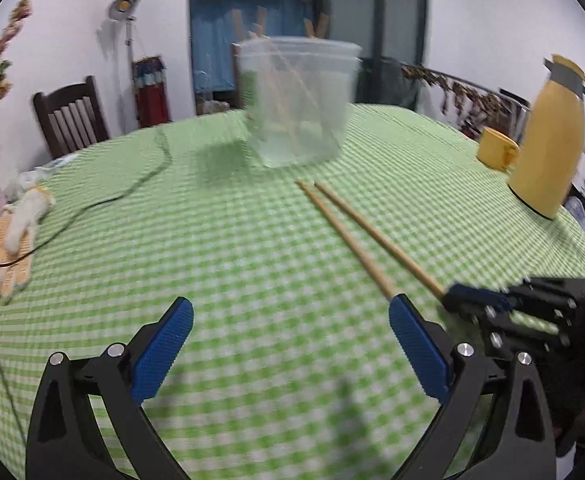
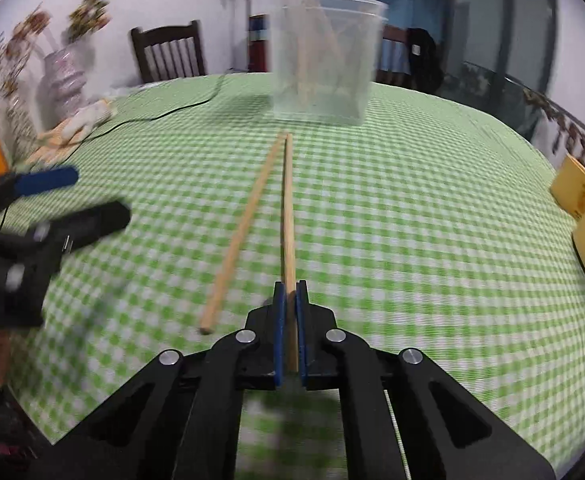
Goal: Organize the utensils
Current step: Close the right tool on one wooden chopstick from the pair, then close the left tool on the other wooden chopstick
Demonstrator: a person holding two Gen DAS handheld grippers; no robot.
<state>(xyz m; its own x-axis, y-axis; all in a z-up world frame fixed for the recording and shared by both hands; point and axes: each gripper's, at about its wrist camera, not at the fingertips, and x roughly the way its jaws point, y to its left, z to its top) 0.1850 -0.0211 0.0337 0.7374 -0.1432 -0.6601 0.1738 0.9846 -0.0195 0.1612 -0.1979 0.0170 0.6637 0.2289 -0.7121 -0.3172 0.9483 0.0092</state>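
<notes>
The right claw [image 2: 291, 292] is pinched tight on the near end of one chopstick [image 2: 288, 208]. The other chopstick [image 2: 244, 232] lies just beside it on the green checked desk [image 2: 432, 240]. The left claw [image 1: 290, 344] is wide with nothing in it. Past the sticks stands a clear tub [image 2: 326, 60] with more sticks inside.
</notes>
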